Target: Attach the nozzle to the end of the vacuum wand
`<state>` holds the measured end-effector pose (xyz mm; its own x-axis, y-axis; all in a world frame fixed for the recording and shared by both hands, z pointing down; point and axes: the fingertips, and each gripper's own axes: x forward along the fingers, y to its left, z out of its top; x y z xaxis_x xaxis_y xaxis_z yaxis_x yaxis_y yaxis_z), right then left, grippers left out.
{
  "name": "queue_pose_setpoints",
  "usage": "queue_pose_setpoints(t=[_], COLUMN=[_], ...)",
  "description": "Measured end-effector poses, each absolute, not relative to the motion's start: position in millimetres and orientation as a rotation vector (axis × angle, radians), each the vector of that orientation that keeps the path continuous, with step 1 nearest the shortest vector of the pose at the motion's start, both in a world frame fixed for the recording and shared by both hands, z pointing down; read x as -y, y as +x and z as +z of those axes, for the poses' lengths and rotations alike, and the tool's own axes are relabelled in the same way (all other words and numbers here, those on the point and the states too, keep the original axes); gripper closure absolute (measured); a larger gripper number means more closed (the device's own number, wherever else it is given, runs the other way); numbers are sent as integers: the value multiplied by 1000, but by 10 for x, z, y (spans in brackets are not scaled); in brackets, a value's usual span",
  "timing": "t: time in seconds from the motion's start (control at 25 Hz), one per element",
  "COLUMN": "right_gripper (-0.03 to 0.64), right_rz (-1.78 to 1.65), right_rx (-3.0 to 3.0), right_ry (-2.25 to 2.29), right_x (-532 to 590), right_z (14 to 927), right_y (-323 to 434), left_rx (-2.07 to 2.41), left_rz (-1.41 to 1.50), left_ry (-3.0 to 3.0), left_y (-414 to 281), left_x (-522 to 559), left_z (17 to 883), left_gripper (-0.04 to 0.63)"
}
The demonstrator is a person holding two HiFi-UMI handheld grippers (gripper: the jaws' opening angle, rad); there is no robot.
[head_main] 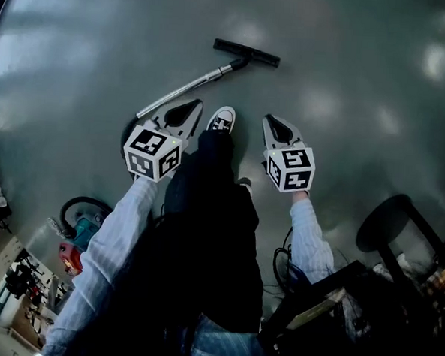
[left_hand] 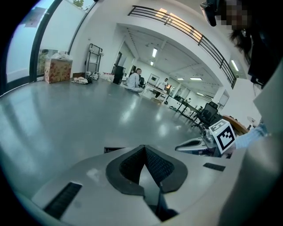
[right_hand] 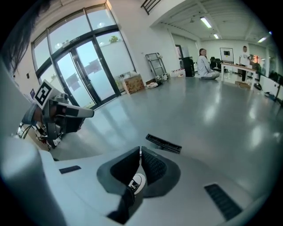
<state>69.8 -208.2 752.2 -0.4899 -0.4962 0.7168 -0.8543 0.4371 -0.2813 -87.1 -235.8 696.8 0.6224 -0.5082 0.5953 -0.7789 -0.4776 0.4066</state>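
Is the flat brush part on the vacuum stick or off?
On, it seems: the nozzle meets the end of the wand, both lying flat on the floor.

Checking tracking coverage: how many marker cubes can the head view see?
2. One marker cube is on the left gripper, left of the person's leg; the other is on the right gripper, right of the leg. None seems hidden.
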Motion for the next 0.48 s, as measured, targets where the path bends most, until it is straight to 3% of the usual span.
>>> queue_pose_setpoints(t=[0.48], right_gripper=[598], right_rz=[828], right_rx=[2185], right_ry=[1290], right_x=[1527], right_z=[4848], right_y=[432], left_rx=[1087], left_rz=[384], left_ry=[2137], left_y=[-828], left_x=[1368], left_z=[4687], left_gripper=[589])
